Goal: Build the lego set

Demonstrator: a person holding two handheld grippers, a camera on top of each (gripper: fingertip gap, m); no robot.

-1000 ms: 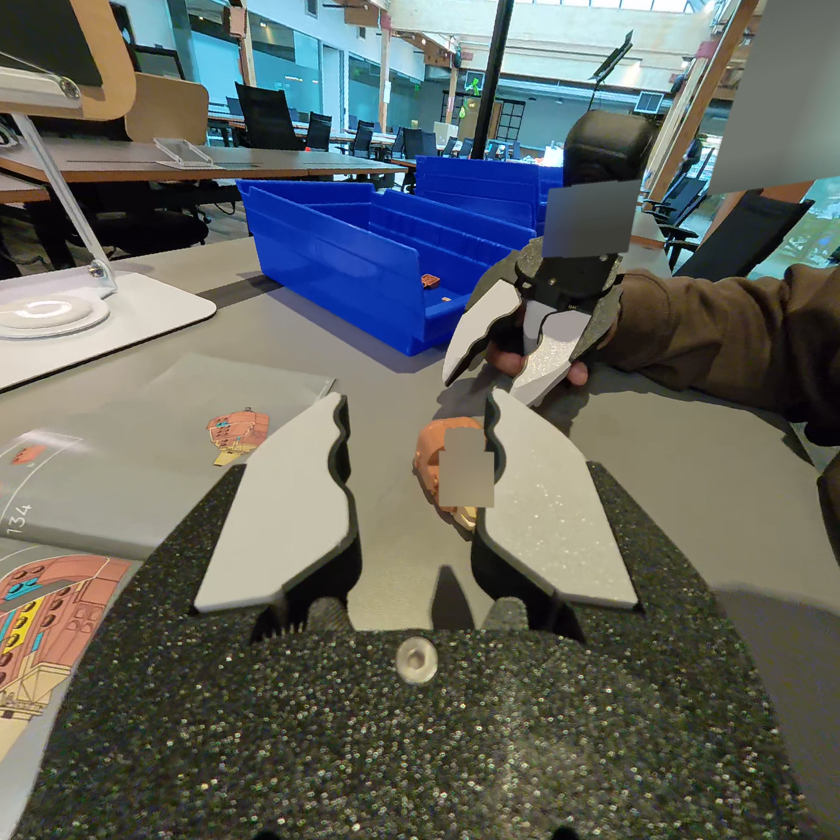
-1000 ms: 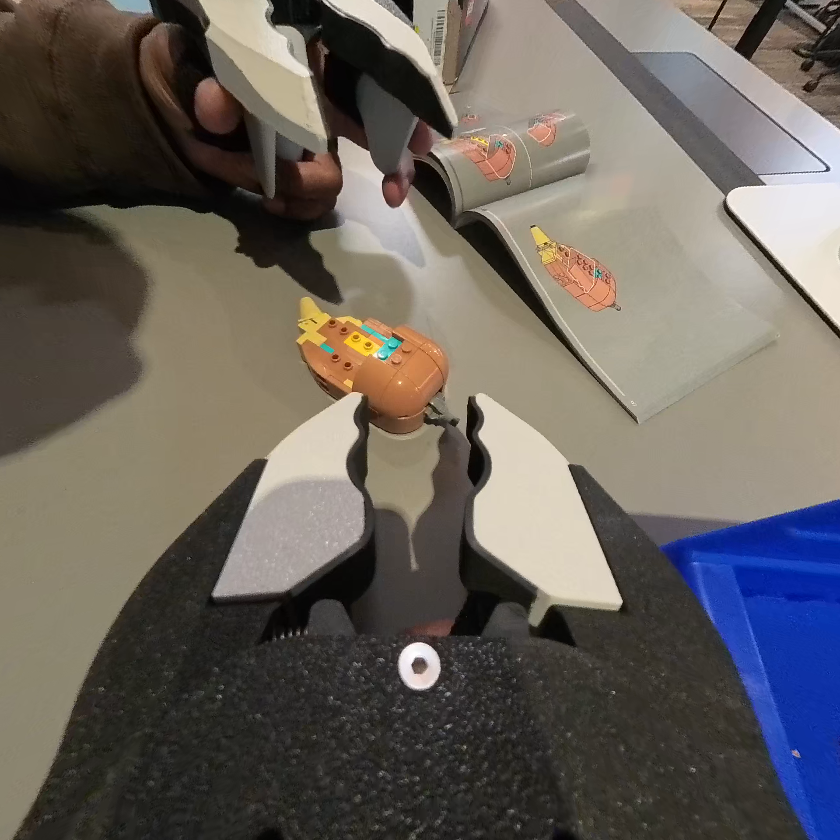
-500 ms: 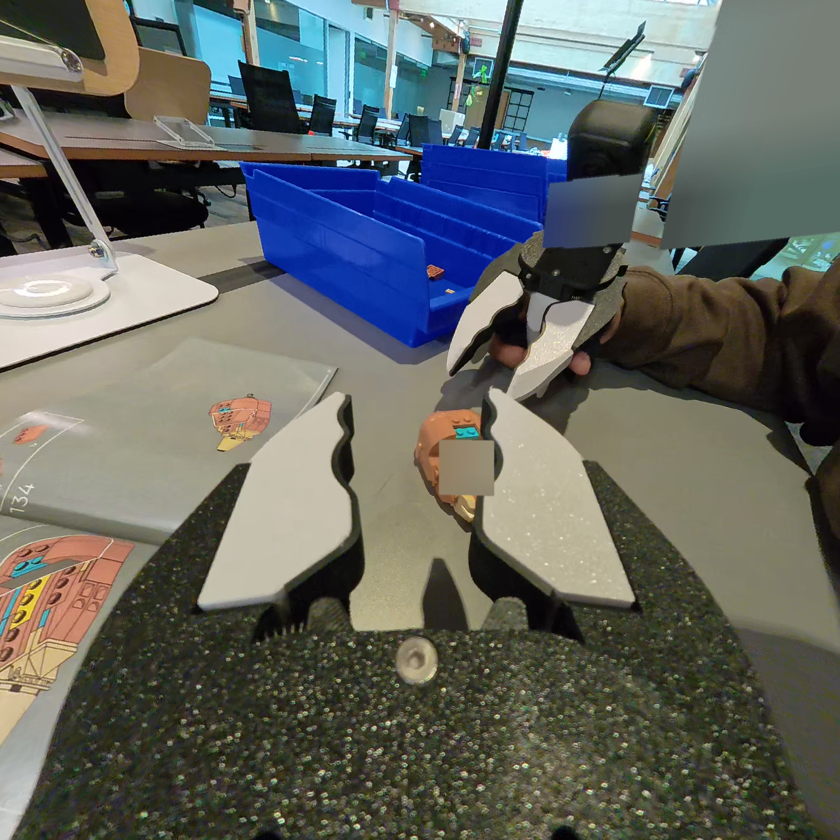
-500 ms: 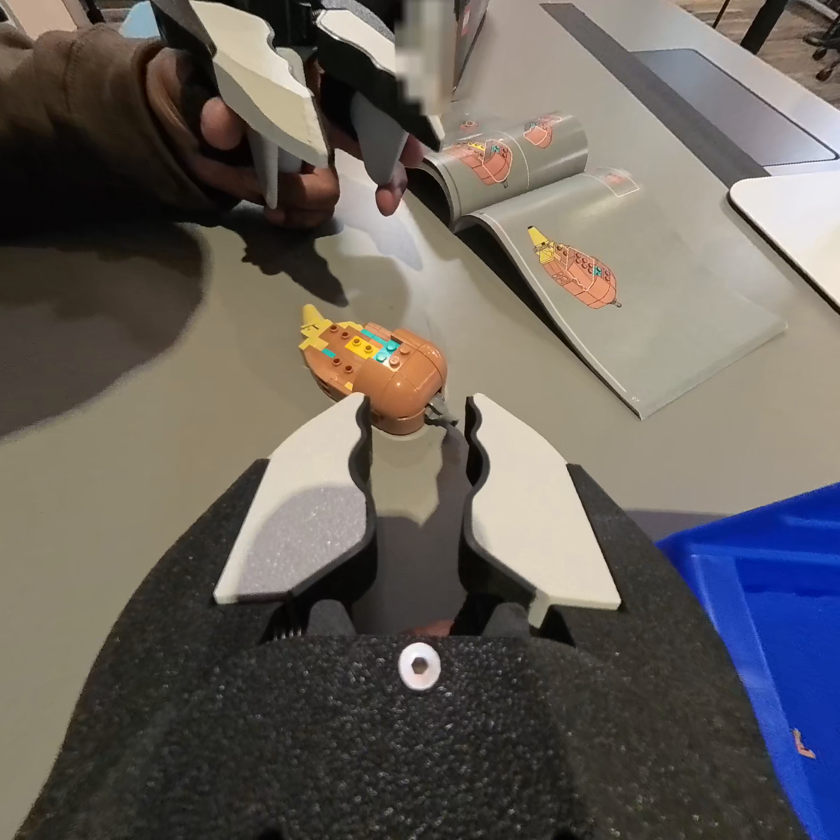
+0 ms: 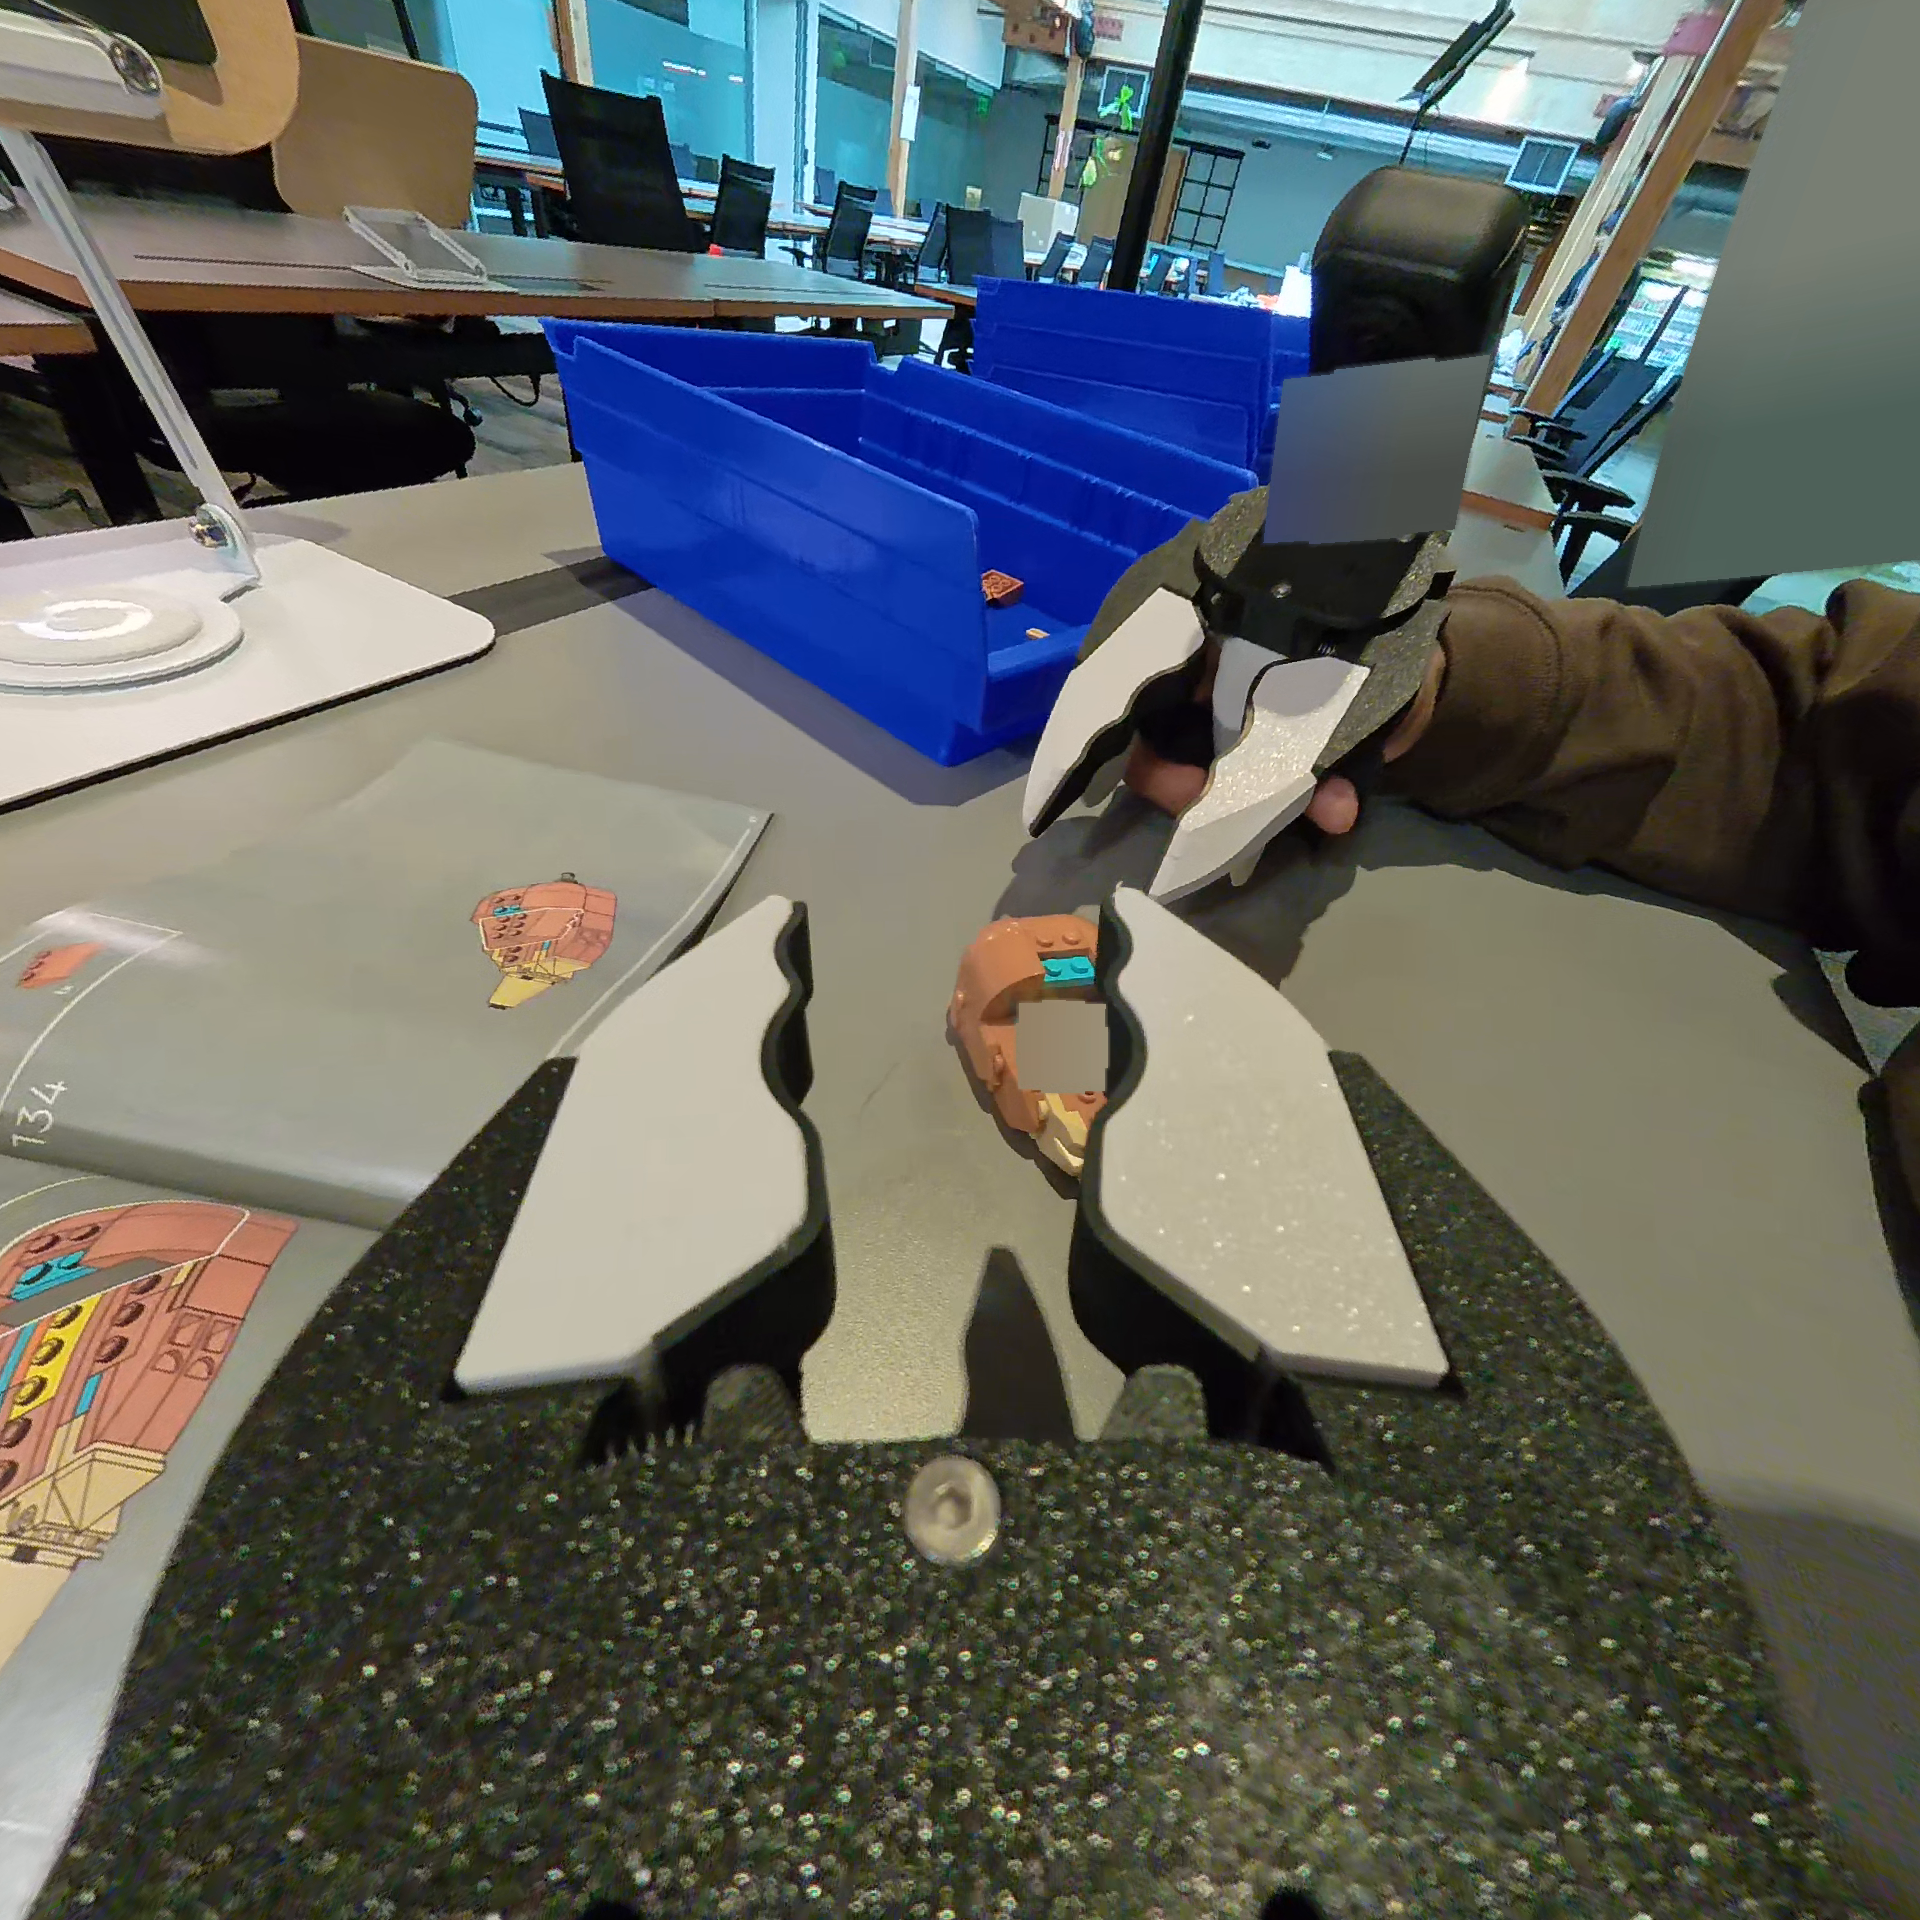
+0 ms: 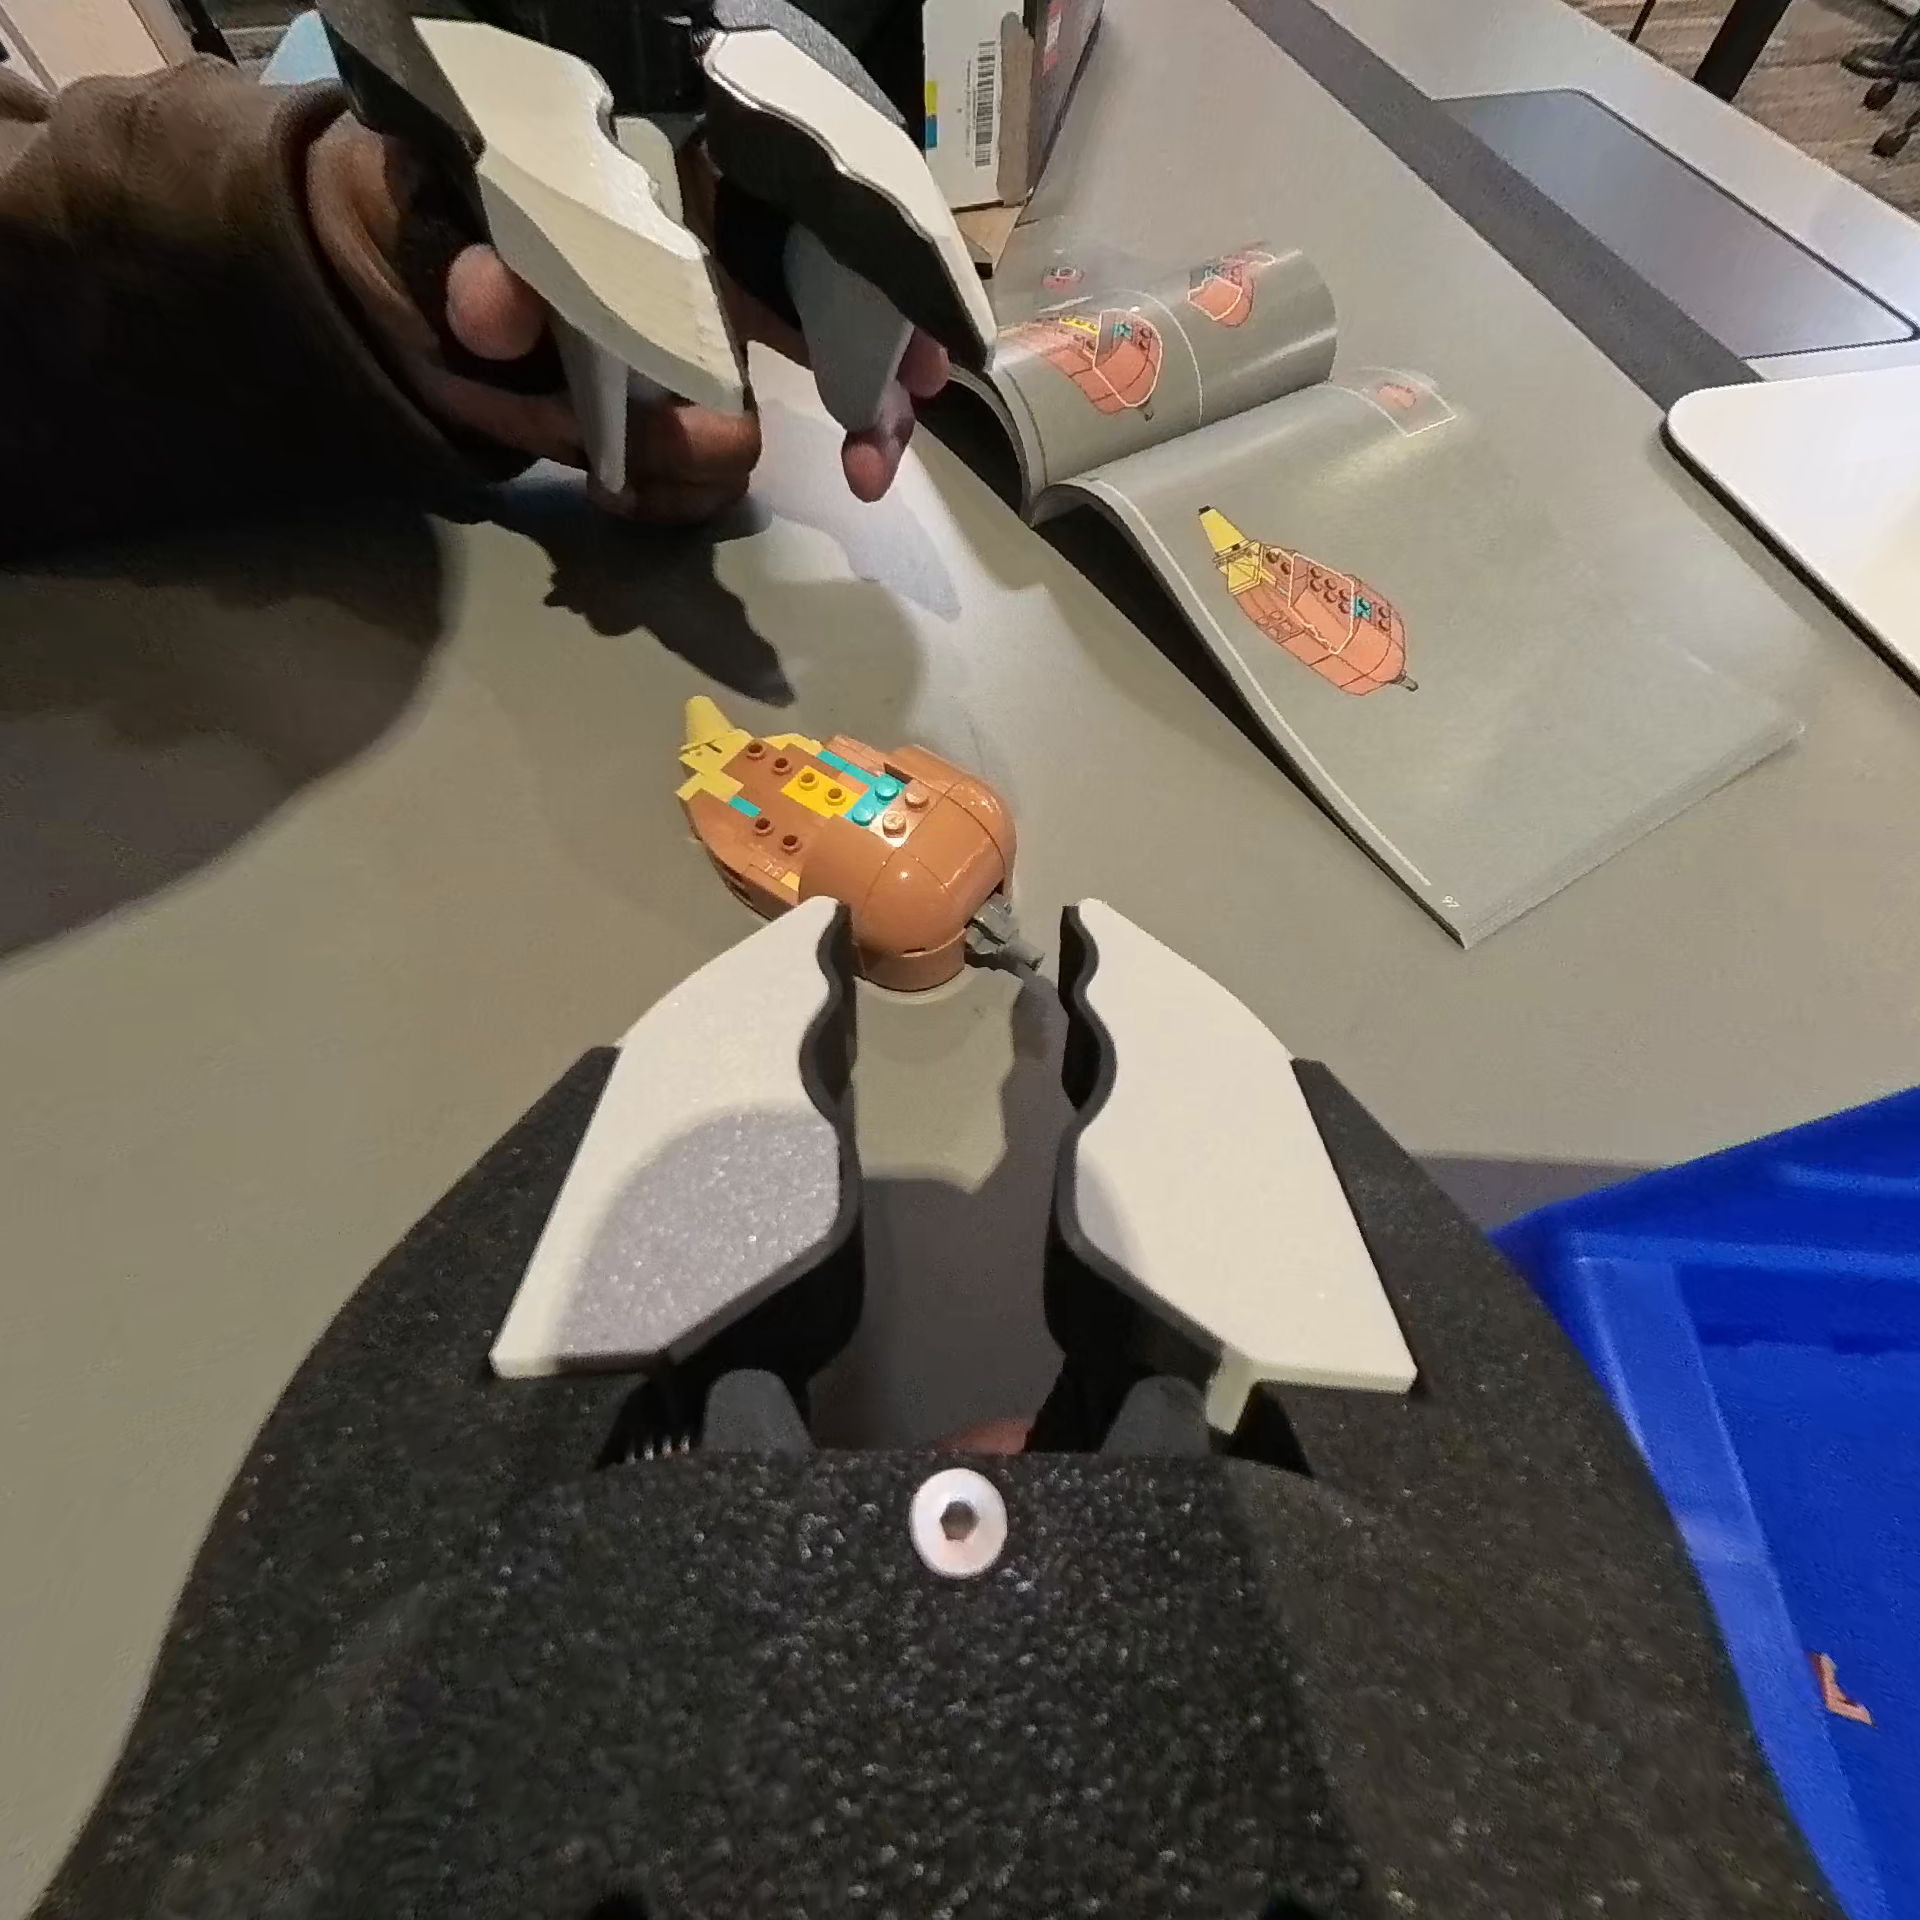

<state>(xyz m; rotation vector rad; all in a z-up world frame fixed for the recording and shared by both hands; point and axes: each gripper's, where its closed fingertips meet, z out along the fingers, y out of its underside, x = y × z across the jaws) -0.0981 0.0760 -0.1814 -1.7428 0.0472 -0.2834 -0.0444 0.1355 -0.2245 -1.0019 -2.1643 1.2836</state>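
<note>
The brown Lego airship hull (image 6: 847,831) lay on its belly on the grey counter (image 6: 312,1091), out in the open middle and well clear of every edge, between the two grippers. Its rounded stern, a small grey fitting at the tail and a yellow-tan nose were already built, while the top remained a patch of bare studs in yellow, teal and brown, so the build looked partly done with the upper layers left to add. The right gripper (image 6: 951,920) had its jaws moderately apart and empty, its tips just short of the rounded stern without closing on it. The left gripper (image 5: 951,930) faced it from the nose end, jaws likewise apart and holding nothing, its right-hand finger hiding part of the model. The open instruction booklet (image 6: 1455,665) lay just beside the model, showing a similar hull. Farther out, a blue parts bin (image 5: 831,561) still held a few loose brown pieces (image 5: 1003,588), which suggested more bricks were waiting to be fetched.
</note>
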